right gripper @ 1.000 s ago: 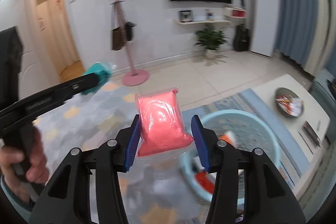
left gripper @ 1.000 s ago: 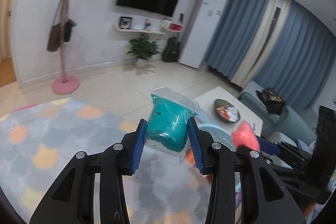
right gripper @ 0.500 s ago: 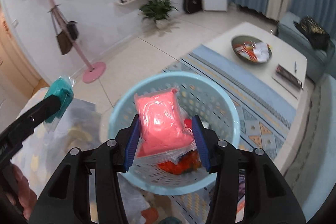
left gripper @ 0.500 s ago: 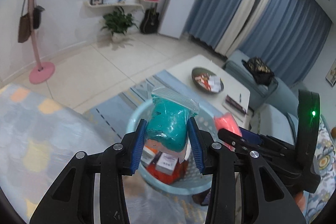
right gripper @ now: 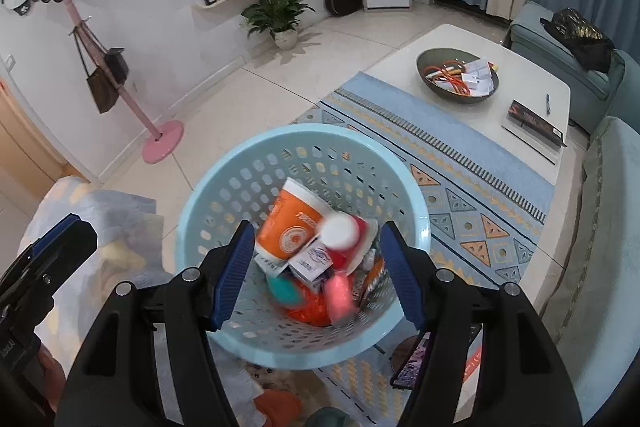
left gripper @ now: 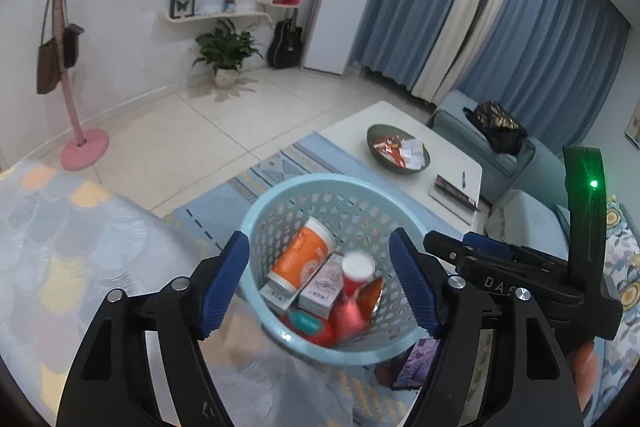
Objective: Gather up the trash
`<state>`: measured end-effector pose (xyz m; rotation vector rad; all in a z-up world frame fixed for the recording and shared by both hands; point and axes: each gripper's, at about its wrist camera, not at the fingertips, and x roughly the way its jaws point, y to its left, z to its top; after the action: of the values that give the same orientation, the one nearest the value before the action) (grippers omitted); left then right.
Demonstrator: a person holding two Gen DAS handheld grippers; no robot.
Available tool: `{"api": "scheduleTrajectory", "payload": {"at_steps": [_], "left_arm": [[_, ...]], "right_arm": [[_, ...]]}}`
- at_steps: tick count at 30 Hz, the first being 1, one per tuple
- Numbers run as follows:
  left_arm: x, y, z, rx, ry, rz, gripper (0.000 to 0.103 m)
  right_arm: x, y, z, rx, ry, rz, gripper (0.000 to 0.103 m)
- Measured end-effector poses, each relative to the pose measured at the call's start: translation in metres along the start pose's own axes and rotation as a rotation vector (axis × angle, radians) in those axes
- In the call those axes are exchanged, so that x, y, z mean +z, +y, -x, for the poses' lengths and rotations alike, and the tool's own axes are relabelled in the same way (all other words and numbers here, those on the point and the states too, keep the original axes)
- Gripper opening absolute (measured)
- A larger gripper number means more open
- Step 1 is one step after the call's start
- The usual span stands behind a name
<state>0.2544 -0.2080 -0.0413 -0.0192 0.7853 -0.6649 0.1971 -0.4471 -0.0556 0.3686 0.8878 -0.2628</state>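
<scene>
A light blue perforated basket [left gripper: 276,193] [right gripper: 224,183] stands on the floor below both grippers. It holds an orange cup [left gripper: 302,259] [right gripper: 290,227], small white boxes [left gripper: 320,291], a teal bag [left gripper: 306,321] [right gripper: 282,289] and a pink bag [left gripper: 350,315] [right gripper: 340,297]. My left gripper [left gripper: 320,283] is open and empty above the basket. My right gripper [right gripper: 318,271] is open and empty above it too. The right gripper shows at the right in the left wrist view [left gripper: 480,251]; the left gripper shows at the left in the right wrist view [right gripper: 52,247].
A white coffee table [right gripper: 520,75] with a dark bowl [right gripper: 458,77] and a book stands on a blue patterned rug [right gripper: 460,163]. A pastel blanket [left gripper: 60,227] lies at left. A blue sofa [right gripper: 600,187] is at right. A pink coat stand [left gripper: 80,143] is by the wall.
Both grippers have opened over the basket. The teal bag has dropped from the left gripper and the pink bag from the right; both now lie in the basket.
</scene>
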Motion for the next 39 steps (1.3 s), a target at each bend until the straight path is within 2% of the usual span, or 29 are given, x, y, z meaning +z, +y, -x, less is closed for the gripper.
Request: {"api": "scheduleTrajectory", "payload": {"at_steps": [5, 7, 11, 13, 19, 23, 31, 33, 39], "left_arm": [[-0.011, -0.001, 0.045, 0.088, -0.084, 0.003, 0.085], [-0.017, 0.000, 0.066, 0.126, -0.120, 0.003, 0.087], [-0.036, 0.000, 0.100, 0.172, -0.160, -0.023, 0.088], [-0.048, 0.001, 0.112, 0.202, -0.181, -0.024, 0.088], [-0.088, 0.008, 0.137, 0.311, -0.268, 0.012, 0.090], [-0.105, 0.019, 0.148, 0.382, -0.331, 0.064, 0.090], [-0.115, 0.020, 0.152, 0.473, -0.384, 0.054, 0.091], [-0.116, 0.019, 0.156, 0.504, -0.409, 0.051, 0.095], [-0.121, 0.018, 0.166, 0.537, -0.438, 0.047, 0.095]], "right_arm": [[-0.007, 0.022, 0.033, 0.057, -0.049, 0.051, 0.063], [-0.013, 0.035, 0.048, 0.055, -0.086, 0.086, 0.063], [-0.030, 0.056, 0.079, 0.097, -0.177, 0.147, 0.063], [-0.041, 0.063, 0.098, 0.143, -0.251, 0.176, 0.070], [-0.072, 0.085, 0.130, 0.100, -0.403, 0.224, 0.073], [-0.091, 0.089, 0.135, 0.132, -0.453, 0.228, 0.073], [-0.104, 0.091, 0.137, 0.073, -0.479, 0.216, 0.073], [-0.107, 0.092, 0.137, 0.064, -0.490, 0.211, 0.073], [-0.115, 0.098, 0.139, 0.070, -0.518, 0.218, 0.073]]}}
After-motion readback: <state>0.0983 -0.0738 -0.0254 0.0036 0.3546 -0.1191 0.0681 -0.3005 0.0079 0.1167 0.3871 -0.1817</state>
